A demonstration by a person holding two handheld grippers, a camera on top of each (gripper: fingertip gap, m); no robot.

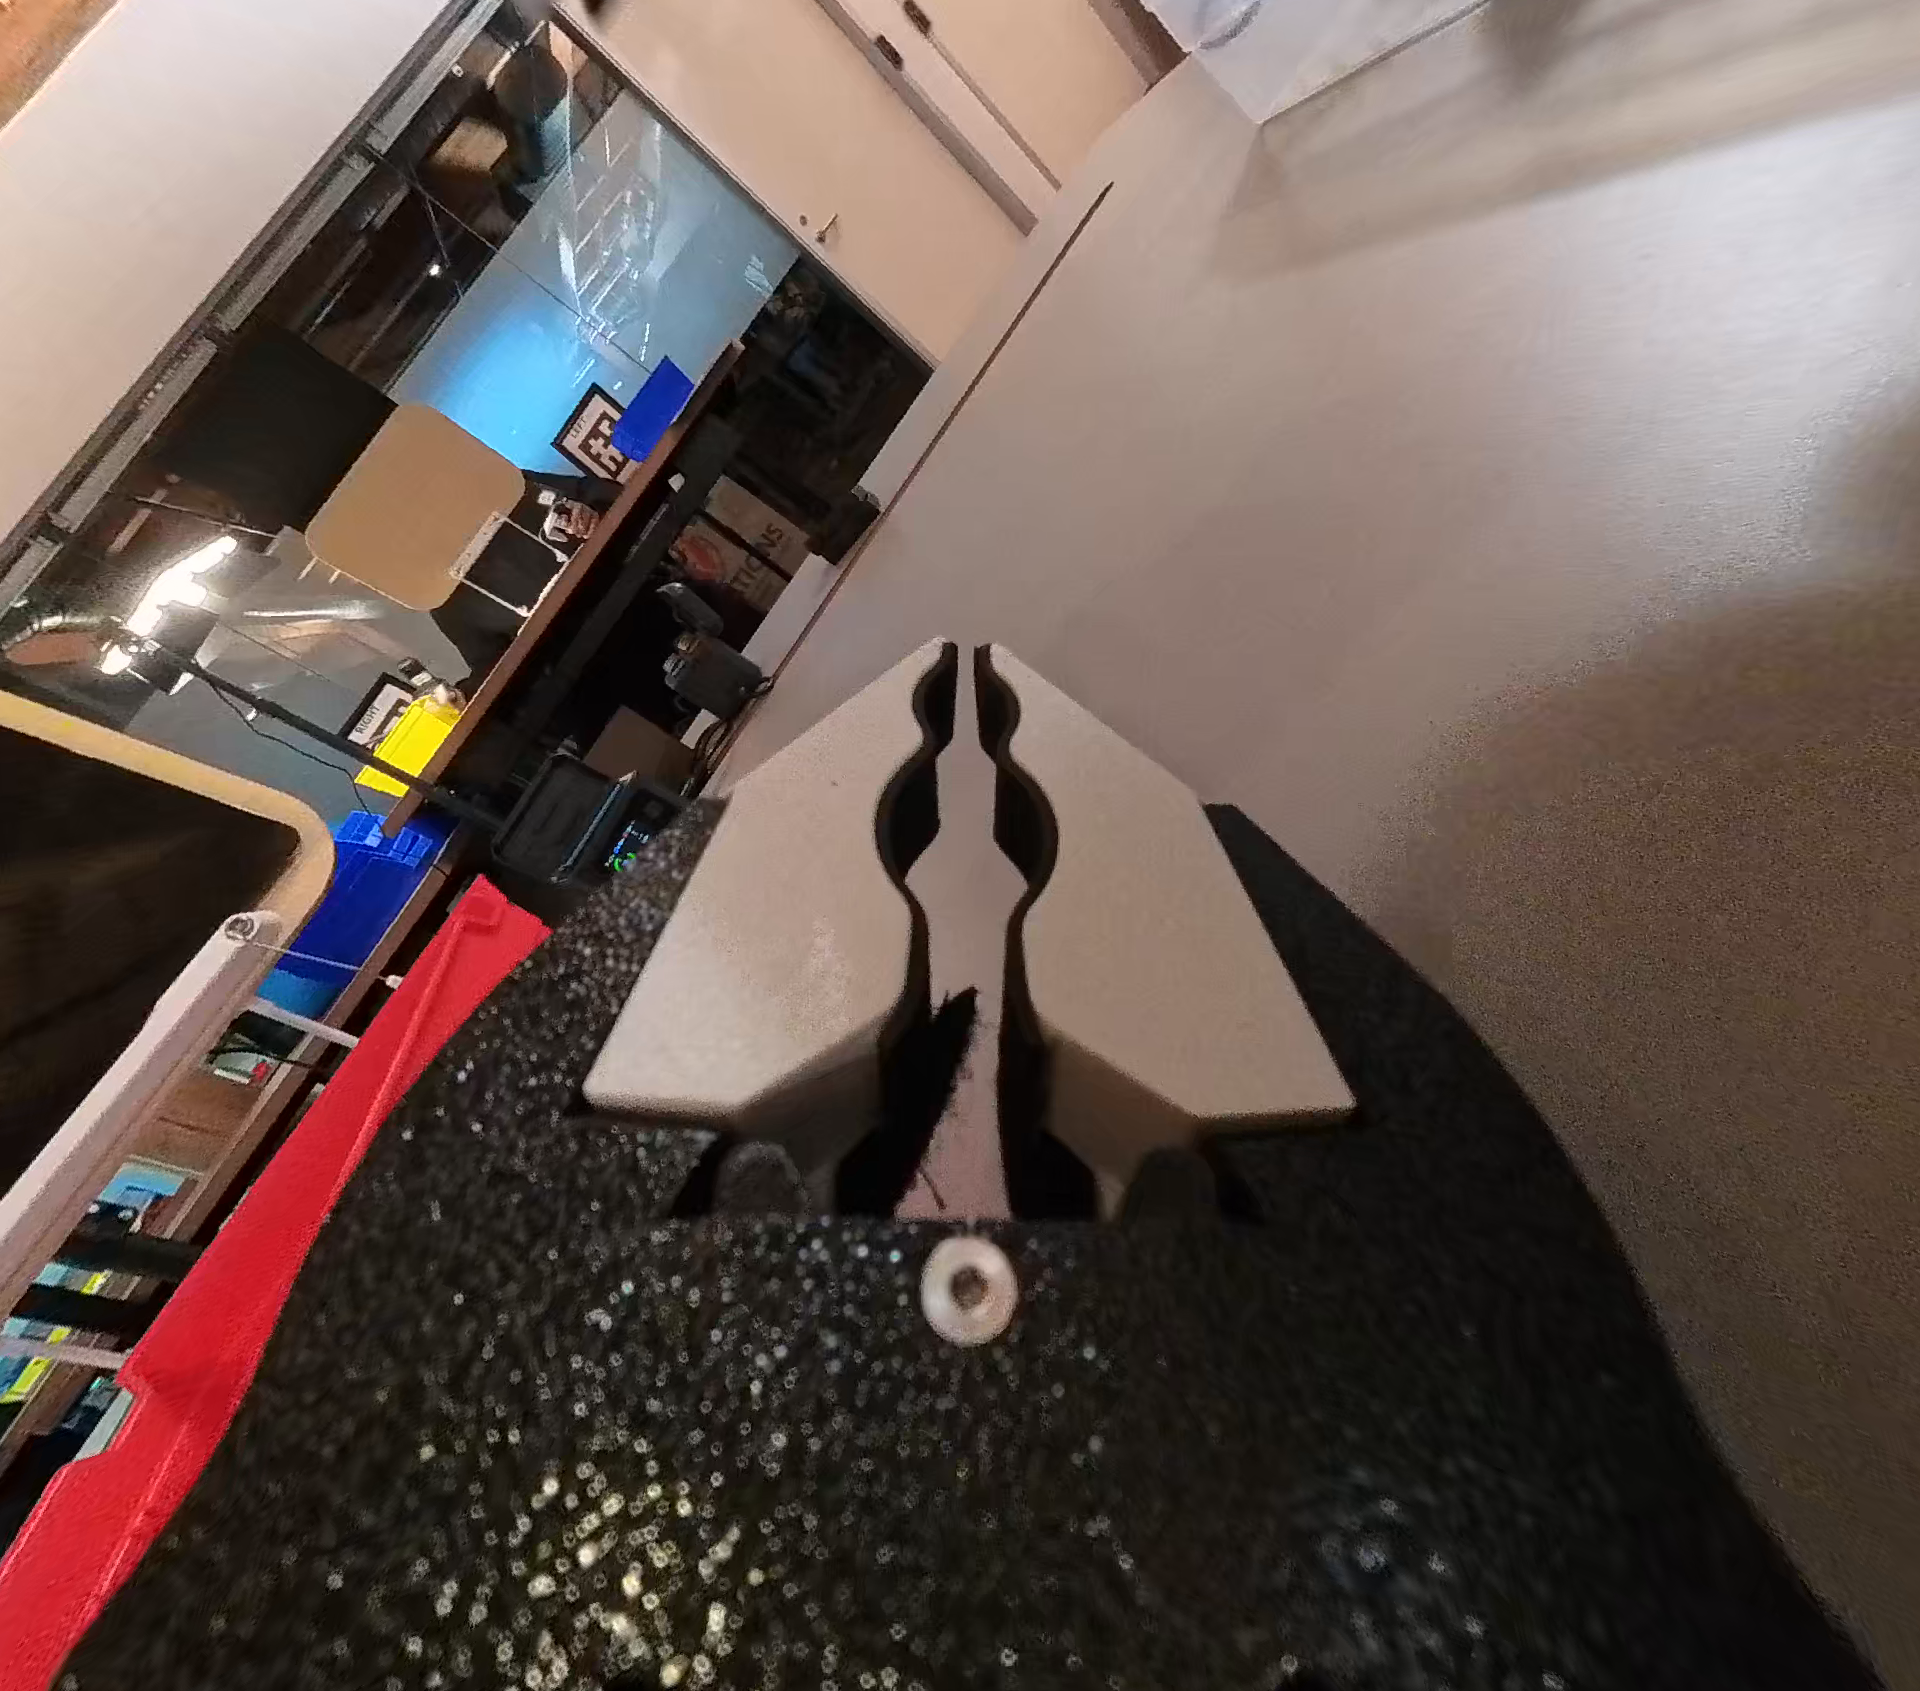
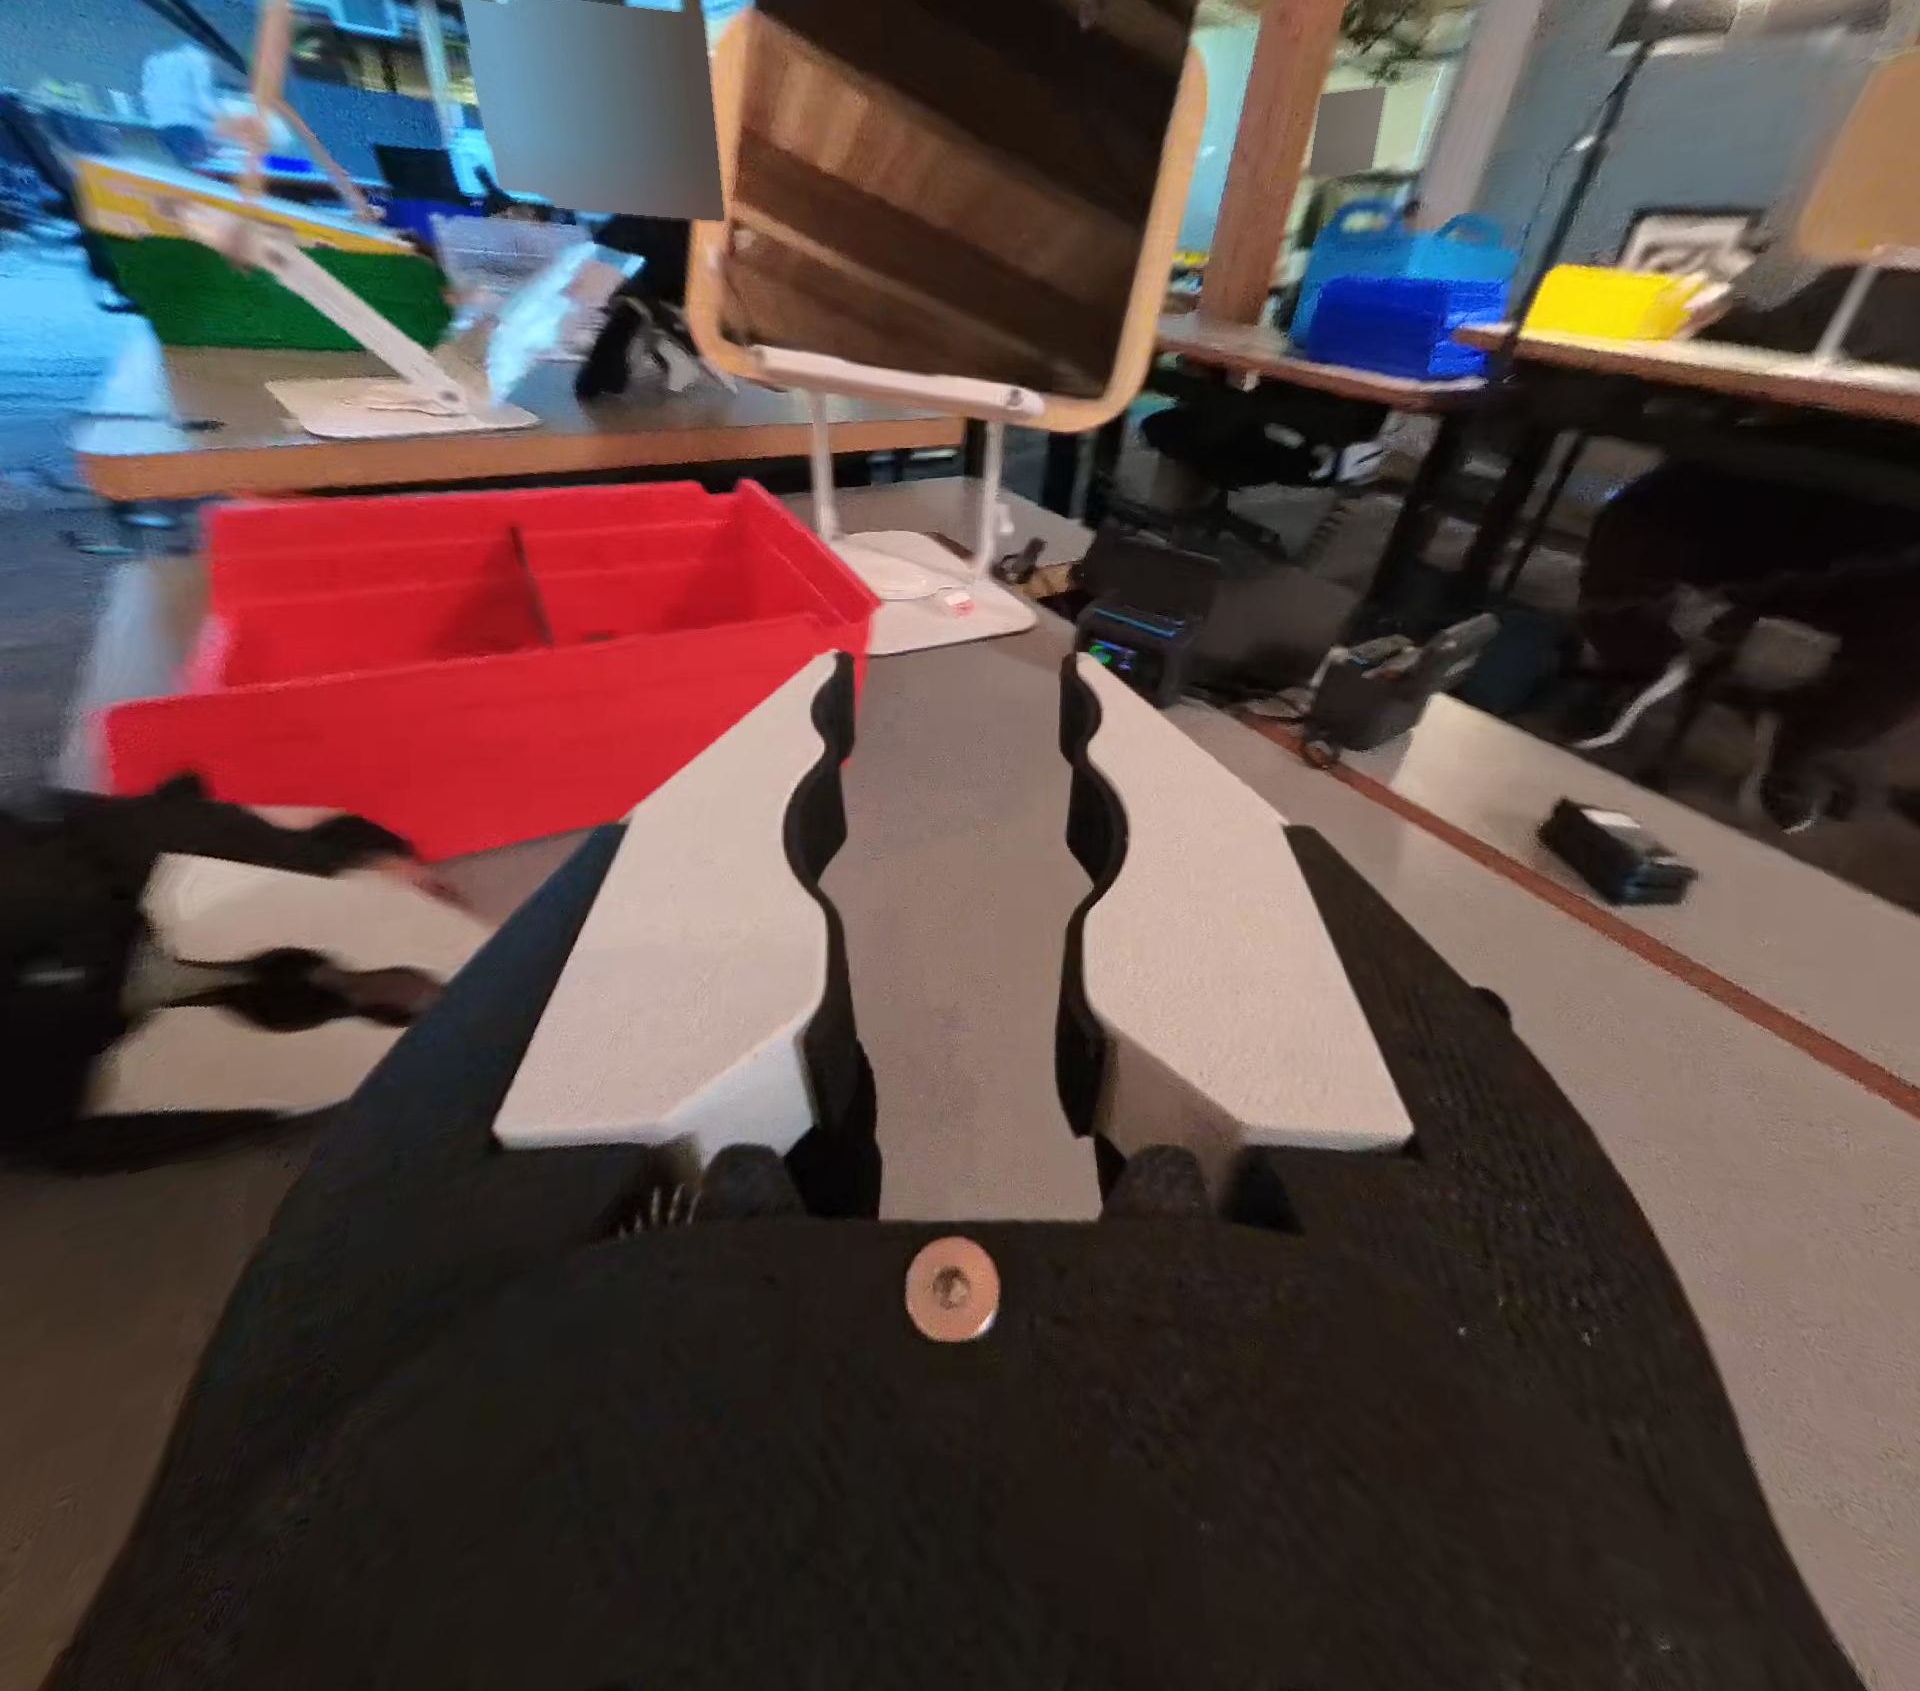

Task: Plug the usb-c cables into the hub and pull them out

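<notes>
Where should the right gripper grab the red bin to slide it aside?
Probably the red bin's thin right-end wall, from above, with one finger inside and one outside. The body looks far wider than the open right gripper, but the top is open and that wall stands upright, nearest the fingers.

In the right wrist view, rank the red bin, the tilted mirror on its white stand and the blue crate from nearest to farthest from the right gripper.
From the right gripper:
1. Red bin, ahead to the left on the same table.
2. Mirror, straight ahead, behind the bin's far corner.
3. Blue crate, far right, on another table.
</notes>
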